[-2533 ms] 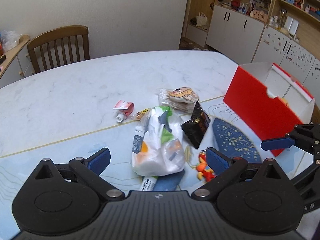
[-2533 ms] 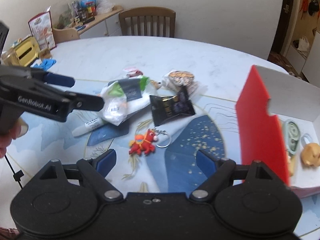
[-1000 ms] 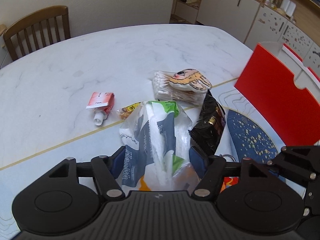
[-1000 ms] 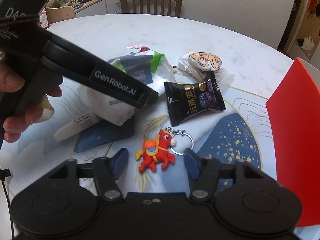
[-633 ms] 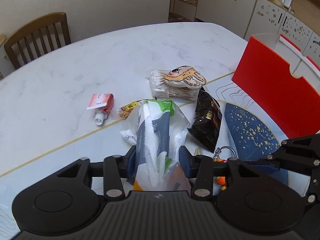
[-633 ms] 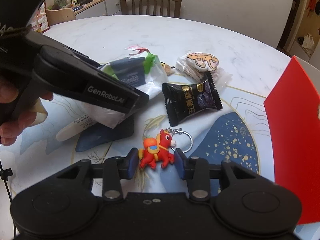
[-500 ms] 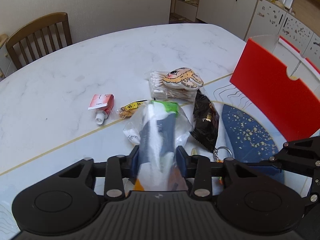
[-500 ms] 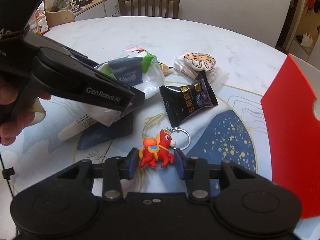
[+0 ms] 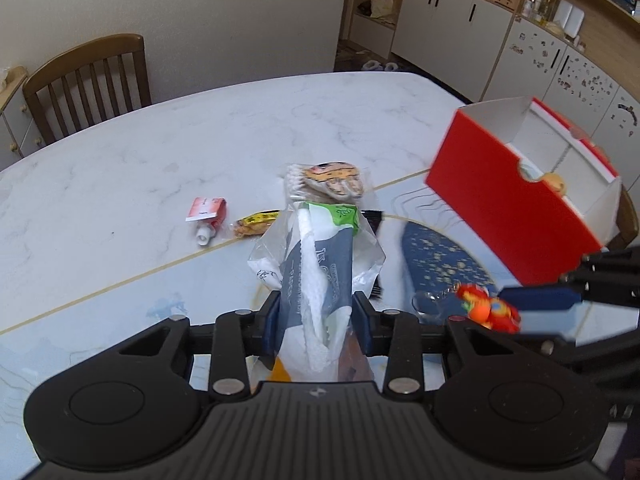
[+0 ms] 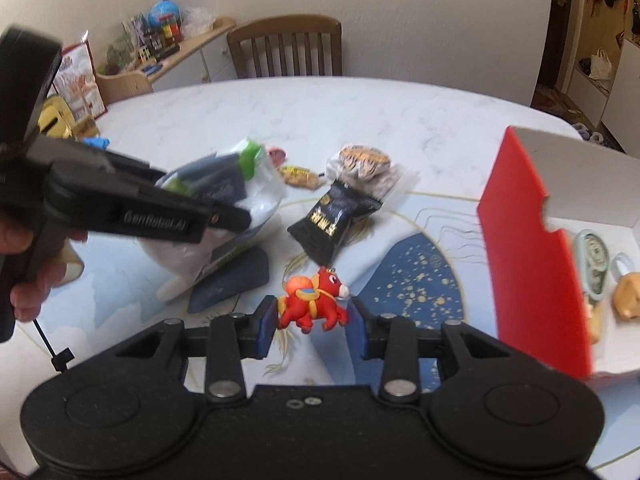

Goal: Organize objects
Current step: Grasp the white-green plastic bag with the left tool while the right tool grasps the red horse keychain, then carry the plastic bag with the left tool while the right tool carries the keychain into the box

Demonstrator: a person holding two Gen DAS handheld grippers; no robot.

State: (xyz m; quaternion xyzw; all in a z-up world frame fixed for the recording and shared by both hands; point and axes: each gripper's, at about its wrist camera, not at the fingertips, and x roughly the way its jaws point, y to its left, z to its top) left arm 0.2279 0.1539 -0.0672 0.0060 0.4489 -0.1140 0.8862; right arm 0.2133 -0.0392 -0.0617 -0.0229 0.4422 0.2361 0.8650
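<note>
My left gripper (image 9: 316,326) is shut on a clear plastic bag of white tissues with a grey and green label (image 9: 320,256) and holds it above the table; the bag also shows in the right wrist view (image 10: 224,196). My right gripper (image 10: 312,320) is shut on a red horse keychain (image 10: 314,300), lifted off the table; the keychain also shows in the left wrist view (image 9: 486,308). The red and white box (image 9: 504,204) stands open at the right, with small items inside (image 10: 600,264).
On the white marble table (image 9: 160,152) lie a black snack packet (image 10: 336,216), a cotton swab pack with a tiger pouch (image 9: 328,180), a small red tube (image 9: 208,216), a yellow candy (image 9: 256,222) and a white tube (image 10: 224,260). Wooden chairs stand behind.
Both grippers have risen with their loads: the tissue bag and the horse keychain are off the table. Both have swung toward the red box, which now shows its open inside.
</note>
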